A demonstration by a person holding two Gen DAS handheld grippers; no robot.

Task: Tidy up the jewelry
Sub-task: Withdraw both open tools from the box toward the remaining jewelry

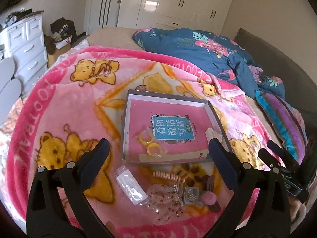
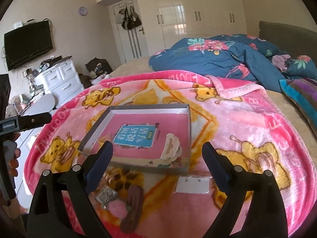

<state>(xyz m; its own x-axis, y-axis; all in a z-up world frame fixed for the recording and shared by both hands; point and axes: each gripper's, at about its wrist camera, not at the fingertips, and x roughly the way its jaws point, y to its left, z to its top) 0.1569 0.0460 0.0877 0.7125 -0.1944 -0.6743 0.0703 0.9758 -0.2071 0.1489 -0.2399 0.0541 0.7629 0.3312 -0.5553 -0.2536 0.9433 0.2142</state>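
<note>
Between picks: both grippers empty above the jewelry pile, box partly filled.

My left gripper and right gripper both stand wide with nothing between the jaws, hovering over the pink bear blanket on the bed. The grey box already holds a pair of yellow rings in a clear bag and a cream hair claw. Still loose in front of it lie a white earring card, a brown hair clip, a pink pompom, a coiled peach hair tie and a beaded piece in clear wrap. I judge the next move is to drop onto one loose piece, probably the flat card, which needs a low, edge-on pinch against soft fleece.
</note>
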